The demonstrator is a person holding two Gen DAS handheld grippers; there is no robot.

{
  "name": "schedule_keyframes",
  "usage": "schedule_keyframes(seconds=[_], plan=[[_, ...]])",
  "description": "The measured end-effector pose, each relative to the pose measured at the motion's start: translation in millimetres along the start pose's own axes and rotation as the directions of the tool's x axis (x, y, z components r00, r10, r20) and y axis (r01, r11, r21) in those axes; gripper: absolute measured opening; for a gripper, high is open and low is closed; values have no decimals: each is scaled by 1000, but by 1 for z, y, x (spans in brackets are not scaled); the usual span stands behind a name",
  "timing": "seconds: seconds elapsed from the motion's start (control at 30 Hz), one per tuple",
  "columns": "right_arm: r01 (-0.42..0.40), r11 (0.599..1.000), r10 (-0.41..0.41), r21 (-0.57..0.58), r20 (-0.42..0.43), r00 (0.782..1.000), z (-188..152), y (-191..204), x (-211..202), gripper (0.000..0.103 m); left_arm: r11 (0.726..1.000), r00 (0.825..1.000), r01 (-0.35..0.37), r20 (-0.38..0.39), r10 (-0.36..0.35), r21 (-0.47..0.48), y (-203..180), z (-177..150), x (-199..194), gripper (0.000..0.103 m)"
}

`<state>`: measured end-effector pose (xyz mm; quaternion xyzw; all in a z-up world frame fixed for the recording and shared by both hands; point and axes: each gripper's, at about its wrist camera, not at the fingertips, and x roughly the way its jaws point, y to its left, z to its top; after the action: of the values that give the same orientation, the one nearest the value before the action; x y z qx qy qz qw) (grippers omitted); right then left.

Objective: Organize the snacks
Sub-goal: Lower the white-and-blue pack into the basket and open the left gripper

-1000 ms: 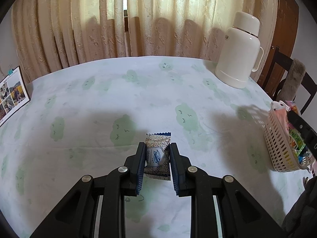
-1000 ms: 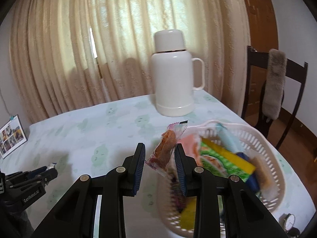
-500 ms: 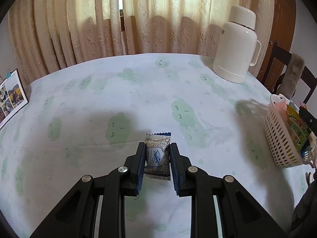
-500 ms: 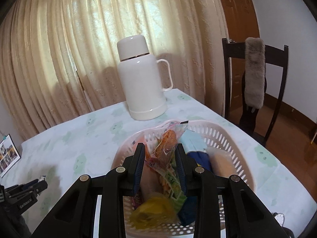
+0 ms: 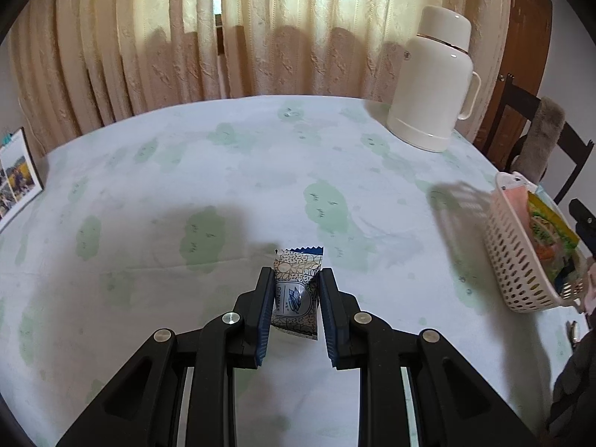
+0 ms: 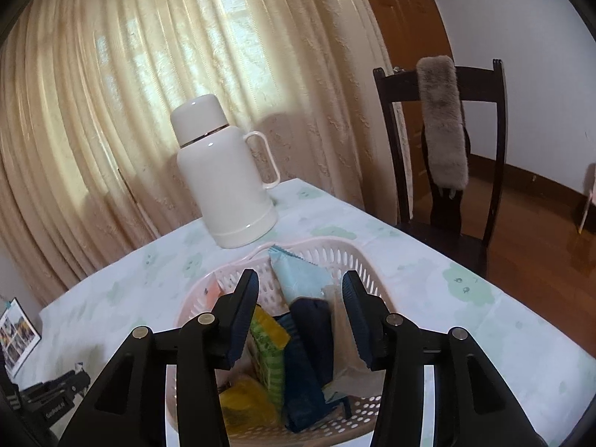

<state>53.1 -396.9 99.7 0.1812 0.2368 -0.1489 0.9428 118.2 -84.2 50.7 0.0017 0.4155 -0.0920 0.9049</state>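
My left gripper is shut on a small blue-and-white patterned snack packet, held low over the cloud-print tablecloth. At the table's right edge stands a pale pink perforated basket with several snack packets in it. My right gripper hangs just above that basket, its jaws opening, with nothing pressed between the pads. Below the gap lie a light blue packet, a green one, dark blue ones and a yellow one. The left gripper shows at the right wrist view's bottom left.
A white thermos jug stands at the back right of the table, beyond the basket. A dark wooden chair with a grey furry cover is to the right. A photo frame leans at the left edge. Curtains hang behind.
My right gripper has swung from beside the basket to over it and widened its jaws; the orange-pink packet it held has left them. The left gripper still grips its packet.
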Motion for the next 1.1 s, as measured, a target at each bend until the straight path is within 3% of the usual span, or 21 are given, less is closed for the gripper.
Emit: schedule_keyframes(seconds=[0.37, 0.6, 1.1], plan=[[0, 999, 0, 32, 12, 1000, 3, -21, -7, 49, 986, 989, 146, 15, -147, 75, -57, 16, -19, 22], [-24, 1000, 23, 16, 26, 999, 3, -18, -12, 50, 960, 969, 244, 3, -247, 136, -103, 27, -24, 22], [-43, 998, 41, 53, 38, 998, 2, -21, -17, 55, 911, 928, 371, -23, -373, 182, -167, 40, -18, 22]])
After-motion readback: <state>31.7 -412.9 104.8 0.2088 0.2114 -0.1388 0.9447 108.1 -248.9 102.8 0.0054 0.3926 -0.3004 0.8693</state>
